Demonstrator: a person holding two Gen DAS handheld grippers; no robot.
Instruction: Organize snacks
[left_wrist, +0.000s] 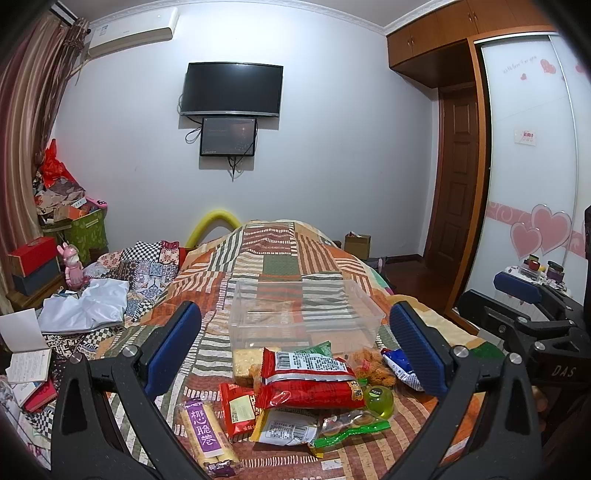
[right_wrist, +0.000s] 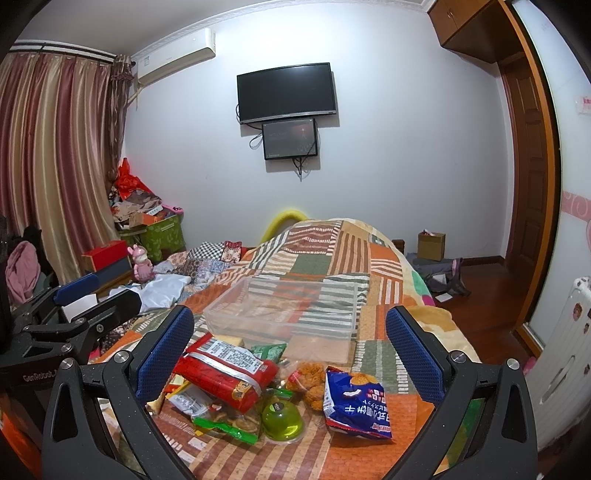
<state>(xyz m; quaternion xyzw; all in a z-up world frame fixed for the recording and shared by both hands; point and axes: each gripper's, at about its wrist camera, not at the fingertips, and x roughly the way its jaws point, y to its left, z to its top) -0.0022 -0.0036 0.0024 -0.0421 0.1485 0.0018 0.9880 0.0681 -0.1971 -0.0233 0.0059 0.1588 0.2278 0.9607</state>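
Snacks in a loose heap on the patchwork quilt (left_wrist: 280, 258) of the bed, lower centre of both views, and just behind them the clear plastic bin (left_wrist: 306, 310), nothing in it that I can make out. Top of the pile, the long red packet (left_wrist: 310, 384), lying across the others. Crinkly foil, light, slippery: best pinched on a flat sealed end, not across the puffed middle where the contents could crush. Lower left of the left view, the purple-labelled roll pack (left_wrist: 207, 432), a stiffer stick shape, easy to take across its width. Beside the red packet sits a green jelly cup (right_wrist: 282, 419), rigid and round, likely to squirt out of a hard squeeze. To its right in the right view, the blue chip bag (right_wrist: 354, 402), airy and fragile, corner grip only. A clear pack of fried bites (right_wrist: 310, 380) is tucked between them.

Left tongs (left_wrist: 295, 350) spread wide, holding nothing, hovering over the pile. Right tongs (right_wrist: 290, 354) also wide apart and empty, framing the same heap. Nothing binned yet by the look of it; sorting is barely begun.
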